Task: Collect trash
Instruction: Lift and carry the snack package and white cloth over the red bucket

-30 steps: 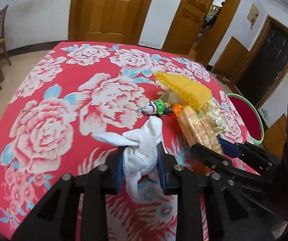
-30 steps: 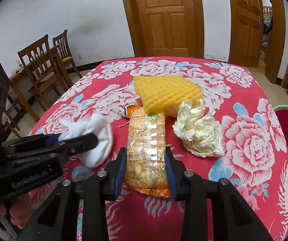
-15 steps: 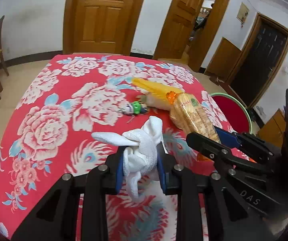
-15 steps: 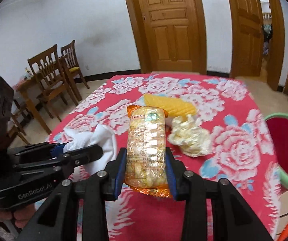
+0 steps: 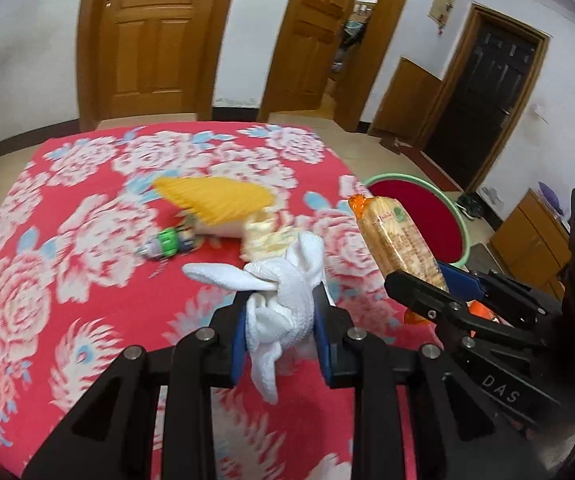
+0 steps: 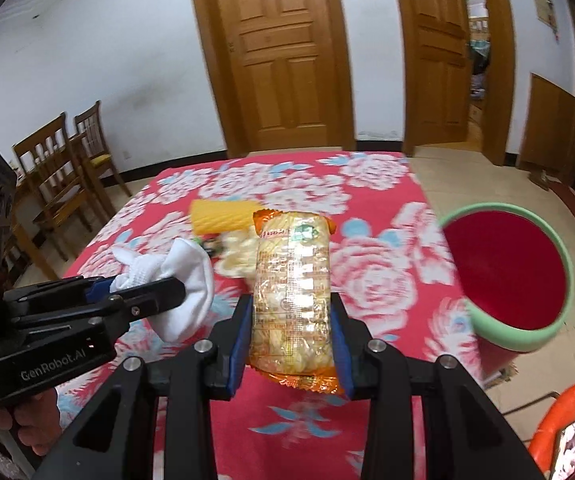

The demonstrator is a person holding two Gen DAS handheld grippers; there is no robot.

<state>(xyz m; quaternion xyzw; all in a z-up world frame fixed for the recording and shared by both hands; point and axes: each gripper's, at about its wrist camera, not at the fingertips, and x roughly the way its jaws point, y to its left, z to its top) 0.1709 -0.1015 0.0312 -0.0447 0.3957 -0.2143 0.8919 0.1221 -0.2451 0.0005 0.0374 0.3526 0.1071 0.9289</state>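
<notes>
Trash sits clamped in both my grippers above the red flowered tablecloth (image 5: 87, 304): my left gripper (image 5: 281, 334) pinches a crumpled white tissue (image 5: 287, 300), my right gripper (image 6: 291, 344) grips a clear snack packet (image 6: 293, 288). Yellow foam netting (image 5: 215, 200) and a small bottle (image 5: 165, 243) lie on the table. Beside it the green-rimmed bin (image 6: 503, 272) shows only its red inside.

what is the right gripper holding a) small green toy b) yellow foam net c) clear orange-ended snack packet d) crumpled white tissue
c: in the right wrist view the right gripper has its blue pads pressed on both sides of the clear orange-ended snack packet, while the crumpled white tissue sits in the left gripper.
</notes>
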